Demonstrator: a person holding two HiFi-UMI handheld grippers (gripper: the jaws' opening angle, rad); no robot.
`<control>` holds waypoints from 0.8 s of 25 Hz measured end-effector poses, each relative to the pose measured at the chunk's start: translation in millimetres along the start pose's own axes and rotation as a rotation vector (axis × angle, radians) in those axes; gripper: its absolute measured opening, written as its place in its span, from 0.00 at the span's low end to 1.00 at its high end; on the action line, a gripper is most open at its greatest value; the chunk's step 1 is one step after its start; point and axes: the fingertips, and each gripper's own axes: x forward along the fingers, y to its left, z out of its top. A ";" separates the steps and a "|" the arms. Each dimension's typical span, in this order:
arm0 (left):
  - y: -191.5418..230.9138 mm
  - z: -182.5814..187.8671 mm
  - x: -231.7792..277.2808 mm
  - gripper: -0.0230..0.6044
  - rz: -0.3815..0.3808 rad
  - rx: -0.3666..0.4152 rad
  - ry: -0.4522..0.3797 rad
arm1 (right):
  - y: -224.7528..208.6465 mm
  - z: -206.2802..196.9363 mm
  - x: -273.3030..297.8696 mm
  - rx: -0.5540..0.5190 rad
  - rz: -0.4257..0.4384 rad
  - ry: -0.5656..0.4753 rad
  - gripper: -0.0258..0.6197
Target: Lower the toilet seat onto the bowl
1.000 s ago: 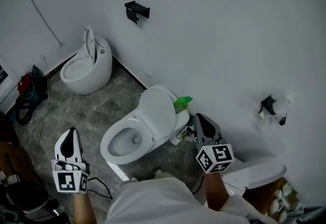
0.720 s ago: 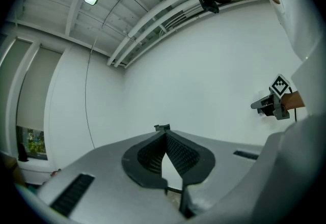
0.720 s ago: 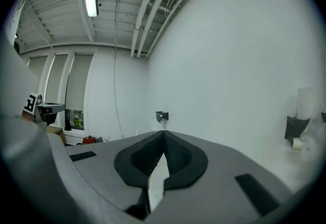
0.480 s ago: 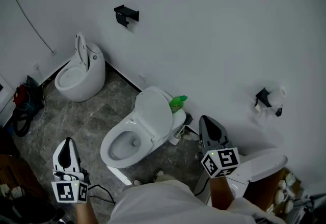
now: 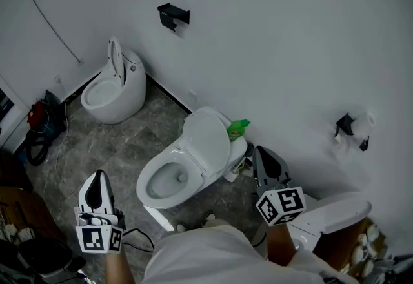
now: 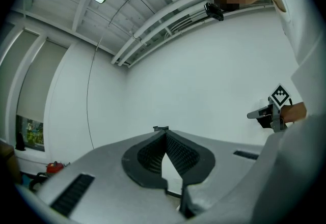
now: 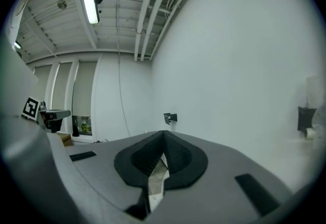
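While the left gripper (image 5: pixel 97 178) and right gripper (image 5: pixel 260 152) are both closed, empty and apart from the raised toilet seat (image 5: pixel 205 141), we risk it slamming onto the bowl (image 5: pixel 150 179) if nudged carelessly

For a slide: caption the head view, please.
Both shut, left gripper and right gripper flank a toilet, seat raised; green bottle behind.

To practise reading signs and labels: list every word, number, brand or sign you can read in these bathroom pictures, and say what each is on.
No readable words, numbers or brands anywhere.
Left marker cube: black-and-white square pattern only, no letters.
Right marker cube: the same, pattern only.
Green bottle: label, if any, too small to read.
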 end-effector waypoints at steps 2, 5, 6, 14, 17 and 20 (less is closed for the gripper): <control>2.9 -2.0 -1.6 0.05 0.010 0.004 0.007 | 3.4 -2.6 3.1 0.000 0.008 0.005 0.04; 1.6 -4.5 -1.7 0.05 0.010 0.008 0.013 | 6.6 -5.2 7.5 0.003 0.023 0.007 0.04; 0.9 -5.3 -1.5 0.05 0.011 0.010 0.016 | 7.1 -5.8 9.1 0.006 0.027 0.007 0.04; -0.1 -2.7 1.1 0.05 0.021 0.018 0.015 | 10.8 -8.1 19.1 0.020 0.054 0.008 0.04; -3.3 -5.3 2.2 0.05 0.024 0.016 0.022 | 11.5 -5.9 23.7 0.024 0.076 -0.003 0.04; -7.4 -7.9 3.5 0.05 0.021 0.018 0.026 | 11.5 -5.7 28.8 0.023 0.085 -0.005 0.04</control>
